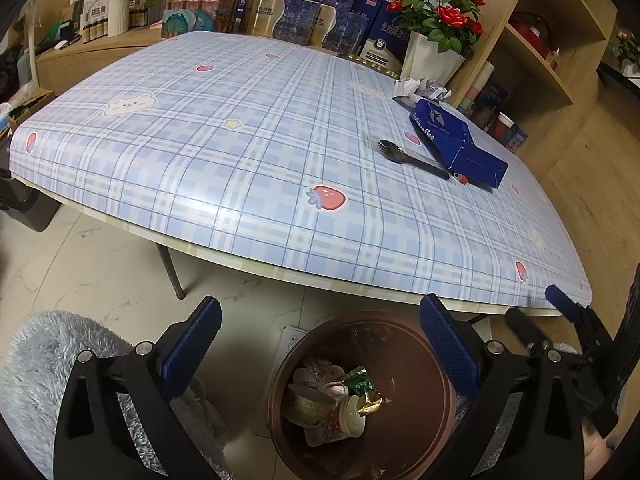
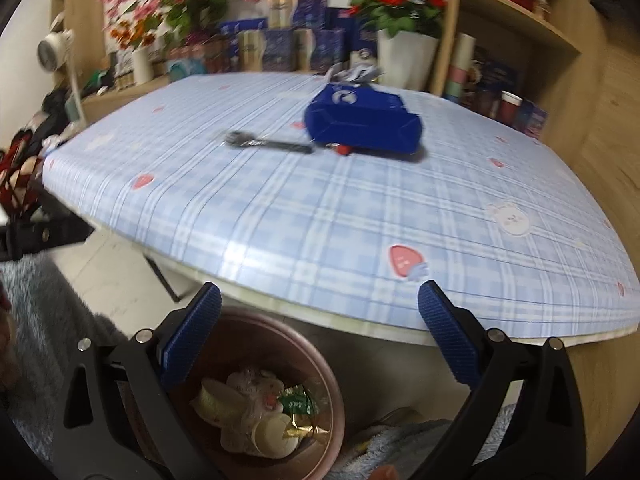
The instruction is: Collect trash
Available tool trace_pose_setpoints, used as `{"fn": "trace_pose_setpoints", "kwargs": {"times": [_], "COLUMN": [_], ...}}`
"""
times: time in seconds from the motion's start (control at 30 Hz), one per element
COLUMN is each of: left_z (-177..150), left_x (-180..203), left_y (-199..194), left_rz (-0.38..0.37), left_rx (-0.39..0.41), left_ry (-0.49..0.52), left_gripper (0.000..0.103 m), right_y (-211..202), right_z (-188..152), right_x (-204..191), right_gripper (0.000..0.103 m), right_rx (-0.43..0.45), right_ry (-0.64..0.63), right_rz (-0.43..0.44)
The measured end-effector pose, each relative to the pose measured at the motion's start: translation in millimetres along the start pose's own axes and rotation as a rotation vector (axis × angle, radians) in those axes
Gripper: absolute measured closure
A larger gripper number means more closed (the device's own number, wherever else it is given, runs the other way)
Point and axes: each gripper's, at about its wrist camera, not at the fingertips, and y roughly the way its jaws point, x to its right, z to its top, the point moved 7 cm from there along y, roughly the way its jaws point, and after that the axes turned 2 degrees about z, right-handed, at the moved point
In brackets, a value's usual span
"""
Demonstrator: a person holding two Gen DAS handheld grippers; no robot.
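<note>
Even indoor light, moderately bright. Soft glare patch on tablecloth (image 1: 192, 196) near front edge, both views. Bin (image 1: 416, 432) interior shadowed, dim. Left-wrist view sharp; right-wrist view motion-blurred, flowers (image 2: 160, 12) upper left smeared. Strong fisheye bending, black corners.

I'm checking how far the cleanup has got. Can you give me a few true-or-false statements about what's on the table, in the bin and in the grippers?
1. The brown bin stands on the floor below the table edge. True.
2. The bin is empty. False: wrappers and a small cup lie inside.
3. A blue box lies on the table. True.
4. The right gripper holds a wrapper. False: its jaws are wide open with nothing between them.
5. The black spoon lies in the bin. False: it lies on the table beside the blue box.
</note>
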Motion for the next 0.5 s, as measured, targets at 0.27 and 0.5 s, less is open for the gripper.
{"fn": "trace_pose_setpoints", "kwargs": {"times": [0.27, 0.5], "left_z": [-1, -1], "left_x": [5, 13], "left_y": [3, 4], "left_rz": [-0.003, -0.023], "left_rx": [-0.004, -0.011], "left_ry": [0.021, 0.051], "left_gripper": [0.006, 0.006], "right_y": [0, 3], "right_z": [1, 0], "right_x": [12, 15], "right_gripper": [0.006, 0.006], "right_rx": [0.018, 0.014], "right_ry": [0.067, 0.094], "right_rz": [0.008, 0.016]}}
